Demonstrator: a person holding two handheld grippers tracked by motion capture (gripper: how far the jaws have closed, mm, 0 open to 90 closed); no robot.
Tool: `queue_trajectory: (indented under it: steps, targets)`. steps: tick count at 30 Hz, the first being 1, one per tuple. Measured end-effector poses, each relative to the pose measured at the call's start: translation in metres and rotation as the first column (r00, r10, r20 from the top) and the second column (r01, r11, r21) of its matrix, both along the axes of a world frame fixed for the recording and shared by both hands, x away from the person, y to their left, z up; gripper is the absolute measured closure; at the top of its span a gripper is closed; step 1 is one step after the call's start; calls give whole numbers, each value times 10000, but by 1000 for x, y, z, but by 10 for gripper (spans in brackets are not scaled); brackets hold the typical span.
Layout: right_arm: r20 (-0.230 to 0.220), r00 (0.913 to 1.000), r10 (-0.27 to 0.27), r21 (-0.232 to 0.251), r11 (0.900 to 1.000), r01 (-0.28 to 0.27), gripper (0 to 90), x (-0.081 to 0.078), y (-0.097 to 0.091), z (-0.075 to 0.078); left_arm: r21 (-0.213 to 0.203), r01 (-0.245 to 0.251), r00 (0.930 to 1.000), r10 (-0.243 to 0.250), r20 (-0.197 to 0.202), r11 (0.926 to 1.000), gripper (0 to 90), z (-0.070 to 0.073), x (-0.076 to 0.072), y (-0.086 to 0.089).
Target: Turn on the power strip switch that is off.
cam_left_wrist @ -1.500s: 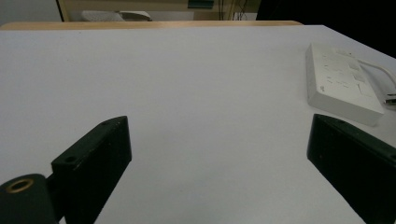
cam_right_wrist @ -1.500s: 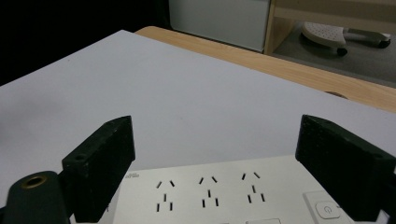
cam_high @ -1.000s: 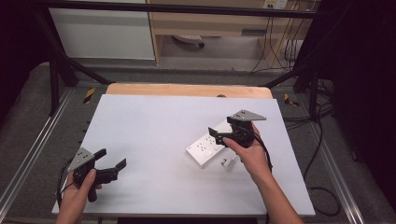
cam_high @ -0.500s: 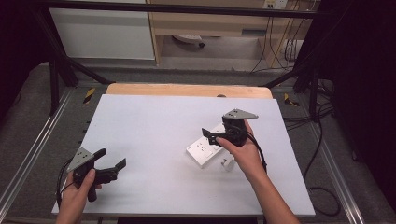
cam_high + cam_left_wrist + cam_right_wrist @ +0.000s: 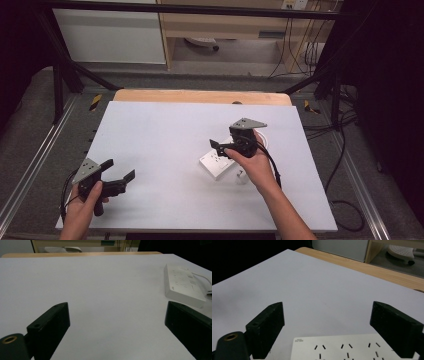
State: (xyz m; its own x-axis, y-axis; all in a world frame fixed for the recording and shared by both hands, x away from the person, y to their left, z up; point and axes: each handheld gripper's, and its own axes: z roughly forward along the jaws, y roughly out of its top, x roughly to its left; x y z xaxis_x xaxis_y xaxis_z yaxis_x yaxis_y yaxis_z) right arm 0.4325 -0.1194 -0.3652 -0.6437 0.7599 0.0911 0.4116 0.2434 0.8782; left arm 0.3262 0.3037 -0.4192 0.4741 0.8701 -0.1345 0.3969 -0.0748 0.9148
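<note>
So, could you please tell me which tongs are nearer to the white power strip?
The right tongs are nearer, open just above the power strip. The left tongs sit far off by the table's near-left corner.

It looked like a lab: a white-topped wooden table [image 5: 165, 125] stood inside a black metal frame [image 5: 60, 75], with loose black cables [image 5: 295, 45] trailing across grey carpet [image 5: 30, 125].

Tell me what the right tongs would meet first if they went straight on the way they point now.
Probably the white power strip: the right tongs stand open just above its near end. Beyond it lies bare white table, though their height above the strip is hard to judge.
</note>
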Motion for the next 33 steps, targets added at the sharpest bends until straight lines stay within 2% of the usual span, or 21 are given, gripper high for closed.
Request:
queue_trajectory:
  steps: [8, 11, 12, 14, 17, 18, 20, 24, 33]
  targets:
    - [-64, 9995, 302, 57, 9995, -302, 300, -1, 3, -3, -5, 5, 10000, -5, 10, 10000, 59, 0, 0, 0]
    - [-19, 9992, 403, 44, 9992, -403, 395, -2, 6, -5, 3, 23, 10000, -23, 19, 10000, 59, 0, 0, 0]
    - [-19, 9992, 403, 44, 9992, -403, 395, -2, 6, -5, 6, 18, 10000, -18, 18, 10000, 59, 0, 0, 0]
    - [-14, 9992, 398, 1, 9992, -398, 476, -3, 6, -7, 6, 20, 10000, -20, 20, 10000, 59, 0, 0, 0]
    - [-17, 9991, 435, -44, 9990, -435, 517, -4, 7, -9, 4, 14, 10000, -14, 29, 10000, 59, 1, 0, 0]
    - [47, 9988, 494, -63, 9988, -494, 570, -5, 8, -10, -1, 18, 10000, -18, 32, 10000, 59, 1, 0, 1]
    - [86, 9987, 507, -68, 9987, -506, 586, -5, 8, -11, 4, 10, 10000, -10, 34, 10000, 59, 1, 0, 0]
    - [191, 9986, 502, 17, 9987, -503, 679, -8, 8, -14, 17, 21, 10000, -21, 63, 10000, 59, 1, 0, 0]
    - [285, 9984, 495, 101, 9987, -498, 772, -13, 6, -23, 39, 21, 10000, -22, 48, 10000, 60, 1, 0, 0]
